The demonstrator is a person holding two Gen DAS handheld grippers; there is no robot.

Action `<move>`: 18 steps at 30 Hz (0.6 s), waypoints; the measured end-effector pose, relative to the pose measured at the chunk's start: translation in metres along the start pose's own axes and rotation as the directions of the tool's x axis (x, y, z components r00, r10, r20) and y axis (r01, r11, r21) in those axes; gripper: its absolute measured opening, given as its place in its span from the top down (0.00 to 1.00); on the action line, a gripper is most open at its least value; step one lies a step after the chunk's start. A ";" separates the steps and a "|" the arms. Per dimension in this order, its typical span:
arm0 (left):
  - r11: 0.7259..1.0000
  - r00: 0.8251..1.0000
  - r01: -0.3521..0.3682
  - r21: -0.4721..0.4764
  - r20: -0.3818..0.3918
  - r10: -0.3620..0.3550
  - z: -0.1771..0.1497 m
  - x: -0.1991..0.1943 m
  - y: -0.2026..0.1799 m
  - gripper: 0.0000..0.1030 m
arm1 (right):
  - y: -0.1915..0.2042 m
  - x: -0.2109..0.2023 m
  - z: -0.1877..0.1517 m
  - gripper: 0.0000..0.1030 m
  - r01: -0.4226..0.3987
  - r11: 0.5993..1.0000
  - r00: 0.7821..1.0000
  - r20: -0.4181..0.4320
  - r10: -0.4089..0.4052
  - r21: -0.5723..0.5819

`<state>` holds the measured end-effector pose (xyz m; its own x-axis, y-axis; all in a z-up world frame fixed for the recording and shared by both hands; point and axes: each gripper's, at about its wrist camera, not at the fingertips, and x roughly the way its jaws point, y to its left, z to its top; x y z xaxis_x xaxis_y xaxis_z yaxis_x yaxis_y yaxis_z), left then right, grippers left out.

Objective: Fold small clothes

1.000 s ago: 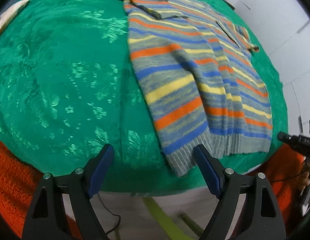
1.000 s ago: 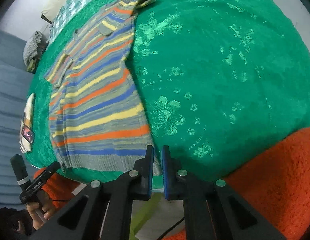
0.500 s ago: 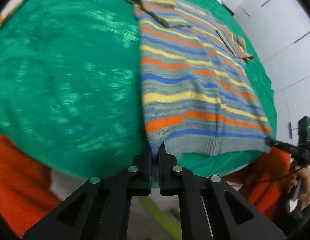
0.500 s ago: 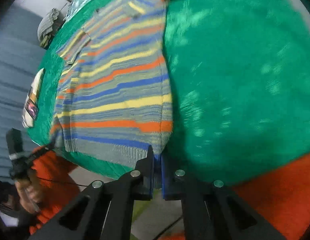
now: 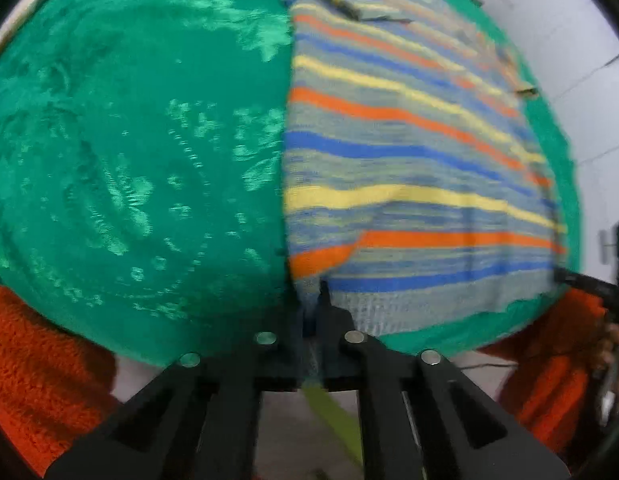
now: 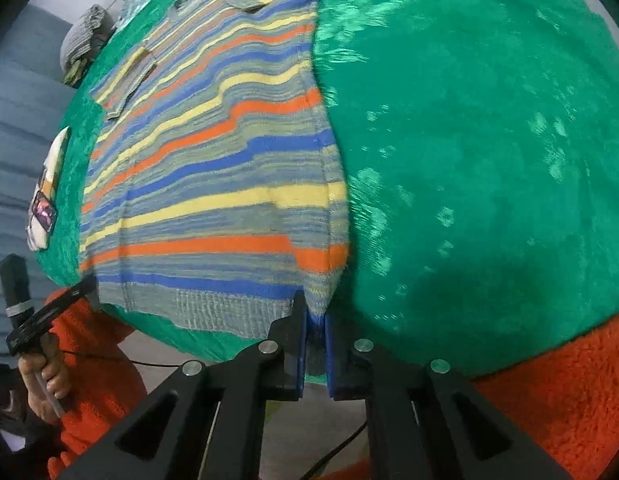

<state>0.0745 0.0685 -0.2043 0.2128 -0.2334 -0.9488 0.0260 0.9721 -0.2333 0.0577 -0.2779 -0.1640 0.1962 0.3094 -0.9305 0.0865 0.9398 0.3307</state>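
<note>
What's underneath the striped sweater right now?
The striped sweater lies on a green cloth, which shows all around it. Whatever the cloth covers is hidden.

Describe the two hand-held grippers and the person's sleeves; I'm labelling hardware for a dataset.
Both the left hand-held gripper and the right hand-held gripper have matte black angular fingers with cut-out slots and round silver studs. Blue pads line the right one's fingers. The sleeves are fuzzy orange-red knit. A thin black cable trails below.

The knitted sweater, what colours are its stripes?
Orange, blue and yellow on grey, clearest in the right wrist view: striped knitted sweater.
</note>
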 end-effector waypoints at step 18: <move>0.992 0.992 -0.127 -0.004 0.018 0.127 0.000 -0.009 -0.003 0.73 | -0.014 0.004 -0.001 0.92 0.099 0.995 0.995 -0.010 -0.099 0.029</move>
<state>0.0722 0.0677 -0.1952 0.2323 -0.1071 -0.9667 -0.0056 0.9938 -0.1114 0.0558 -0.2898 -0.1723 0.1770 0.2160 -0.9602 0.1343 0.9612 0.2410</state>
